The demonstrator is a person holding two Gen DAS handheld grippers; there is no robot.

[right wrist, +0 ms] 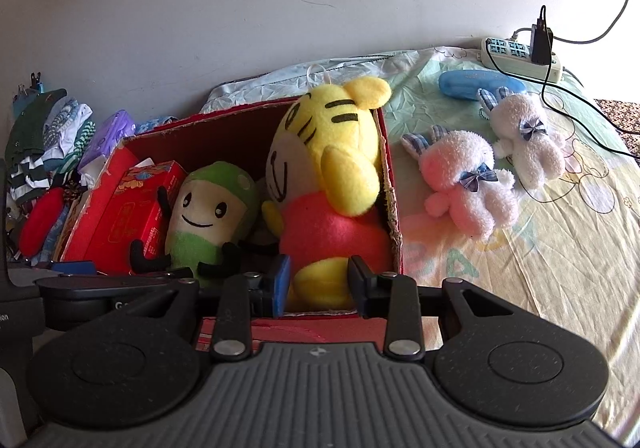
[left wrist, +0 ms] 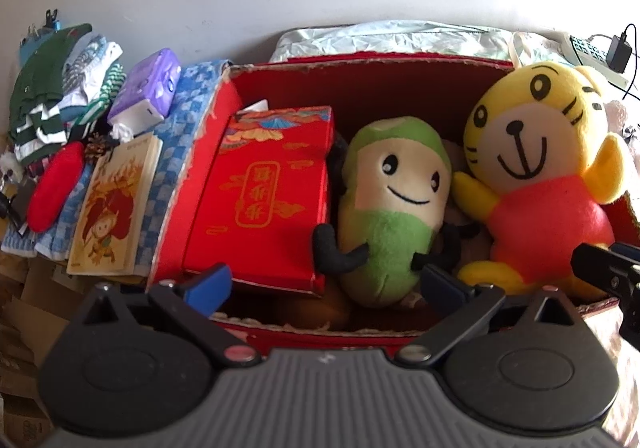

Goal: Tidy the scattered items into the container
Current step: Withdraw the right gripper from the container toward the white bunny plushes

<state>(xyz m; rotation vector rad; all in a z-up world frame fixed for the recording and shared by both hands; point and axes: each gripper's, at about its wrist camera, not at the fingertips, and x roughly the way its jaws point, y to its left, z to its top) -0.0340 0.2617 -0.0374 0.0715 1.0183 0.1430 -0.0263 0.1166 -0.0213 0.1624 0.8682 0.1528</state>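
A red cardboard box [left wrist: 192, 176] stands open on the bed. Inside it a flat red gift box [left wrist: 264, 192] lies at the left, a green plush [left wrist: 392, 208] in the middle and a yellow tiger plush [left wrist: 532, 152] at the right. My left gripper [left wrist: 326, 284] hangs over the box's near edge with its jaws wide open; the green plush's lower end lies between the fingers, untouched. In the right wrist view my right gripper [right wrist: 321, 282] is shut on the foot of the yellow tiger plush [right wrist: 332, 168], which sits upright against the wall of the box [right wrist: 394, 208].
Two white bunny plushes [right wrist: 468, 184] [right wrist: 528, 136] lie on the sheet right of the box, with a blue case [right wrist: 480, 82] and a power strip [right wrist: 520, 56] behind. Left of the box are a book [left wrist: 116, 208], a red pouch [left wrist: 56, 188], a purple tissue pack [left wrist: 148, 88] and folded clothes [left wrist: 52, 88].
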